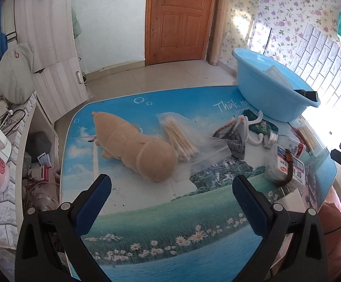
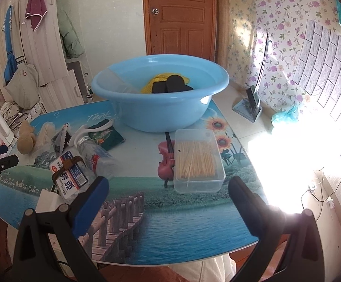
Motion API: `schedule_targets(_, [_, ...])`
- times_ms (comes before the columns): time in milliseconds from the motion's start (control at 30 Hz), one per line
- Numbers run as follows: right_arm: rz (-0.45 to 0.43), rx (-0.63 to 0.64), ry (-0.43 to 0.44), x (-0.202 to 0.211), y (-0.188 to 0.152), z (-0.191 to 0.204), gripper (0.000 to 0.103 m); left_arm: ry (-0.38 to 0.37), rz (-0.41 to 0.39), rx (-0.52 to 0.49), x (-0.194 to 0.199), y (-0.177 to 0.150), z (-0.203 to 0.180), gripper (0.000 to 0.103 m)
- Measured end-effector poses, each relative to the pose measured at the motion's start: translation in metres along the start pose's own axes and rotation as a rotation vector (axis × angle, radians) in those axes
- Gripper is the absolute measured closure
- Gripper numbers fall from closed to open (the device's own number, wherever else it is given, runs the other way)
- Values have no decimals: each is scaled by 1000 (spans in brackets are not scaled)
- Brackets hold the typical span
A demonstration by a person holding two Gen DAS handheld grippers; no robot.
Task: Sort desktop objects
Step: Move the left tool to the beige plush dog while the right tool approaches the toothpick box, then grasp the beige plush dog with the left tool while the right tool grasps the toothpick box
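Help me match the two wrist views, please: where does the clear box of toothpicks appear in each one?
Left wrist: clear box of toothpicks at the far right, a washed-out sliver right of the bottle.
Right wrist: centre, ahead of the open right gripper.
Shared landmark: the blue basin, just beyond it.

A basin [image 2: 161,108] is sitting at the table's [image 2: 194,223] far edge; a toothpick box [image 2: 197,162] is lying before it, a bottle [image 2: 95,157] lying left.

Glossy plastic basin [image 2: 161,108]; clear plastic box [image 2: 197,162]; plush cloth toy [image 1: 132,145]; glossy table [image 2: 182,211].
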State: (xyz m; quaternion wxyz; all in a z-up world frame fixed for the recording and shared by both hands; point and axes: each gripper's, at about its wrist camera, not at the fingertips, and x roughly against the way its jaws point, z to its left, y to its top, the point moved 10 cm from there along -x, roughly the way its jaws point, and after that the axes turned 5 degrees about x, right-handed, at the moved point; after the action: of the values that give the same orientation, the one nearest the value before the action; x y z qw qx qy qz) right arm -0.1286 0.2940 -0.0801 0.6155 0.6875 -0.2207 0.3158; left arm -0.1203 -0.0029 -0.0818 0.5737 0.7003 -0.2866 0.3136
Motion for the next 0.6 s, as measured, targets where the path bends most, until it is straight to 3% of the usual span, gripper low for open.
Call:
schedule_targets(133, [8, -5, -14, -5, 0, -4, 1, 21, -22, 54, -3, 15, 23, 0])
schedule_targets(233, [14, 1, -24, -8, 1, -4, 3, 8, 4, 85, -13, 21, 32, 0])
schedule_targets(600, [41, -5, -72, -27, 6, -14, 3, 14, 72, 83, -51, 26, 38, 0])
